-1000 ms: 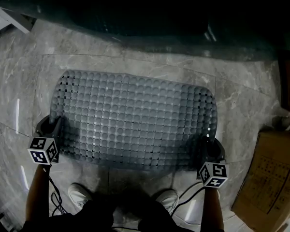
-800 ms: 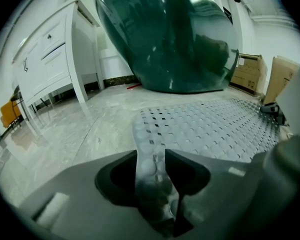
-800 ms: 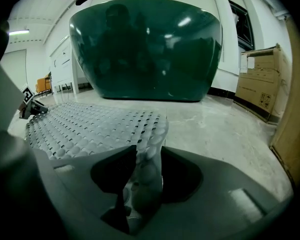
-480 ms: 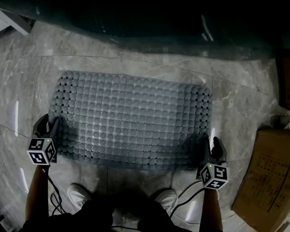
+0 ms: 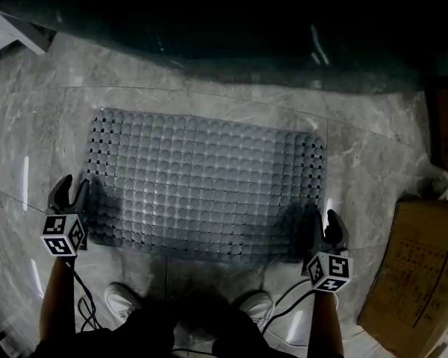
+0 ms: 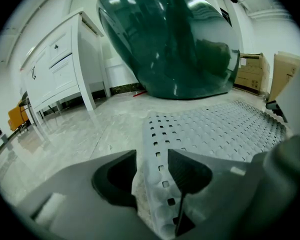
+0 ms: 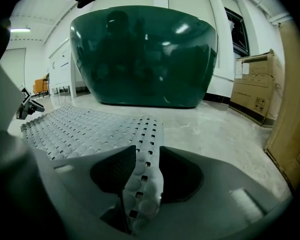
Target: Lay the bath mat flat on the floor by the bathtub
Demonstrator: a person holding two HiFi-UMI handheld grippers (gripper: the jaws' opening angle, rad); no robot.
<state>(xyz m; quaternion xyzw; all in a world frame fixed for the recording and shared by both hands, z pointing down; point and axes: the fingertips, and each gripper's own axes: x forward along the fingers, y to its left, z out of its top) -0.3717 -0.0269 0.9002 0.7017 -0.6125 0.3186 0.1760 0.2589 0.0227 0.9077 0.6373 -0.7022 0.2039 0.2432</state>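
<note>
Grey bath mat (image 5: 209, 185) edge between spread jaws of left hand-held gripper (image 5: 72, 186) and right hand-held gripper (image 5: 325, 222)

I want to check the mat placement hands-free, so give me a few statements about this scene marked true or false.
1. The bath mat lies spread on the marble floor in front of the dark green bathtub. True.
2. A cardboard box stands on the person's left. False: it stands on the right, past the mat's right end.
3. The left gripper and the right gripper each have an edge of the mat between their jaws. True.
4. The mat is a smooth, solid sheet. False: it is covered in round bumps, with rows of square holes near both ends.
5. Both grippers are at the mat's far edge, by the tub. False: they are at its near corners, by the person's shoes.
</note>
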